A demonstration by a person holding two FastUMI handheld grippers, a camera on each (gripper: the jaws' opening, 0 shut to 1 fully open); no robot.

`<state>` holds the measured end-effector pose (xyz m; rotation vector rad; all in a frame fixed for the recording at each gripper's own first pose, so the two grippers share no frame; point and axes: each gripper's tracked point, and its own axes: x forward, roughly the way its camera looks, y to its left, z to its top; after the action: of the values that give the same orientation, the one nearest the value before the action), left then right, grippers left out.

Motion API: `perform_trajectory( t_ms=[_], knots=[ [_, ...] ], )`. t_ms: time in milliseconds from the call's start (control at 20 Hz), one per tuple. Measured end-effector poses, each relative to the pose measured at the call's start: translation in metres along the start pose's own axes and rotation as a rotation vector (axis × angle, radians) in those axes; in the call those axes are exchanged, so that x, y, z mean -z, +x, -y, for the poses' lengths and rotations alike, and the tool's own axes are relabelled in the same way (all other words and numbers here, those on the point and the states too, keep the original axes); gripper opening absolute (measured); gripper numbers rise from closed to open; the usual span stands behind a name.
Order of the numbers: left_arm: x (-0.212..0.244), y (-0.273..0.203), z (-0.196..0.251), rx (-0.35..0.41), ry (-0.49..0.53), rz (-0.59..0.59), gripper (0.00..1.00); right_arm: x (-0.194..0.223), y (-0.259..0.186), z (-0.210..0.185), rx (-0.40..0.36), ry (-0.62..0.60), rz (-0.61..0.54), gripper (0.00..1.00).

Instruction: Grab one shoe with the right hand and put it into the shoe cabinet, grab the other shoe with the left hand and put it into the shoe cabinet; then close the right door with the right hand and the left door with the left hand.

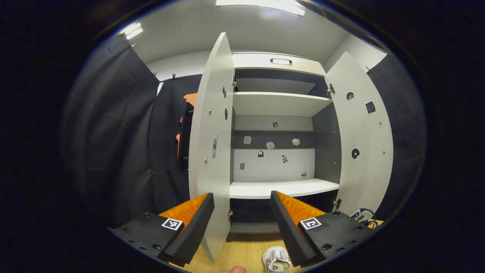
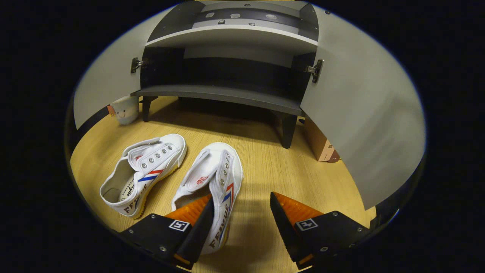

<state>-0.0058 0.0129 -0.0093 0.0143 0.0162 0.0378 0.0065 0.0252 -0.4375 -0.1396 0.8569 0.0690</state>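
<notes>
Low over the wooden floor (image 2: 265,159) in the right gripper view: right gripper (image 2: 242,212) with jaws spread wide, grasping nothing, one finger lying over the heel of the nearer shoe (image 2: 216,178). Just beside that shoe, to its left and apart from it: second white canvas shoe (image 2: 146,170); two shoes counted, both on the floor in front of the shoe cabinet (image 2: 227,93), toes toward it. Farther back: cabinet's bottom shelf raised on dark legs, one small white plush toy (image 2: 125,109) by the left leg, one cardboard box (image 2: 320,144) behind the right door (image 2: 363,113).

In the left gripper view: left gripper (image 1: 242,220) held higher, jaws released and empty, facing the cabinet interior. Two doors standing open, left door (image 1: 210,144) edge-on between the fingers, right door swung out. Beyond: three pale shelves counted, stickers on the back panel, one drawer with a handle (image 1: 280,61) on top, black cloth walls, two ceiling lights
</notes>
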Motion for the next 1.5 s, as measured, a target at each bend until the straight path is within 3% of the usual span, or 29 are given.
perform_trajectory(
  t_ms=[300,350,400,550,650,850,1050,1200,1400,1500],
  knots=[
    [0.004,-0.001,-0.001,-0.014,0.007,-0.015,0.96,-0.008,0.032,-0.009,-0.057,0.049,0.011,0.65],
    [0.005,0.0,-0.001,-0.016,0.008,-0.017,0.96,-0.008,0.034,-0.013,-0.073,0.056,0.01,0.55],
    [0.005,-0.001,0.0,-0.017,0.011,-0.019,0.96,-0.007,0.037,-0.016,-0.085,0.064,0.011,0.55],
    [0.006,-0.001,0.001,-0.017,0.012,-0.021,0.96,-0.008,0.041,-0.005,-0.014,0.063,0.03,0.32],
    [0.007,-0.002,0.005,-0.011,0.011,-0.023,0.96,-0.006,0.042,0.0,0.005,0.072,0.027,0.05],
    [0.005,-0.004,0.014,0.007,0.021,-0.016,0.97,-0.013,0.029,0.0,-0.004,0.089,0.049,0.02],
    [0.004,-0.003,0.024,0.035,0.022,-0.007,0.96,-0.043,-0.019,0.005,0.026,0.13,0.118,0.01],
    [0.009,-0.004,0.03,0.05,0.013,-0.015,0.96,-0.085,-0.07,0.008,0.025,0.185,0.206,0.01],
    [0.01,-0.005,0.035,0.071,-0.014,-0.013,0.96,-0.154,-0.132,0.01,0.041,0.167,0.368,0.01],
    [0.009,-0.006,0.035,0.077,-0.022,-0.008,0.96,-0.191,-0.174,0.031,0.052,0.157,0.435,0.01]
  ],
)
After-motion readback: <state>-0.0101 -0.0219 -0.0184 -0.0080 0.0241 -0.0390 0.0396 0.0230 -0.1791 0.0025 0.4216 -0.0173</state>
